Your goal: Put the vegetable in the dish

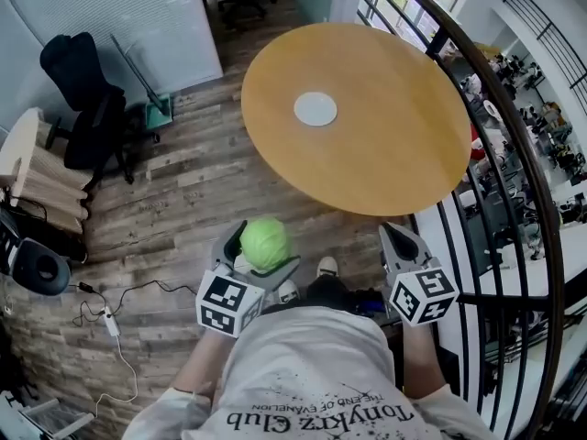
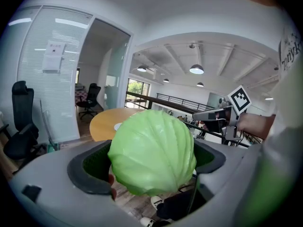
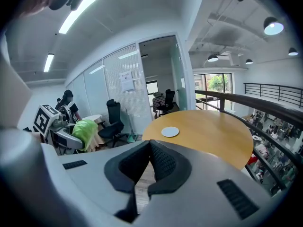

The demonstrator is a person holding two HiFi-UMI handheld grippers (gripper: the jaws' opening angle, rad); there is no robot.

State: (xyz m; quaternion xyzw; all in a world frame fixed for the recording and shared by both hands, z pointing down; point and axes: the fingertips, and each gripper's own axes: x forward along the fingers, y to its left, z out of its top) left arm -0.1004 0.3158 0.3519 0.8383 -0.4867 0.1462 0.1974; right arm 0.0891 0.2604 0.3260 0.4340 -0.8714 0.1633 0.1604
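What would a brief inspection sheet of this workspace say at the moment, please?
Surface: round wooden table, bare apart from the dish.
Job's things: white dish near the table's middle, empty; green cabbage held off the table, short of its near edge.
Clutter: nothing seen on the table.
Grippers: left gripper shut on the cabbage; right gripper shut, empty.
Cables: white cable lying loose on the wooden floor at the left.
Surroundings: black office chair at the left; black railing beside the table.
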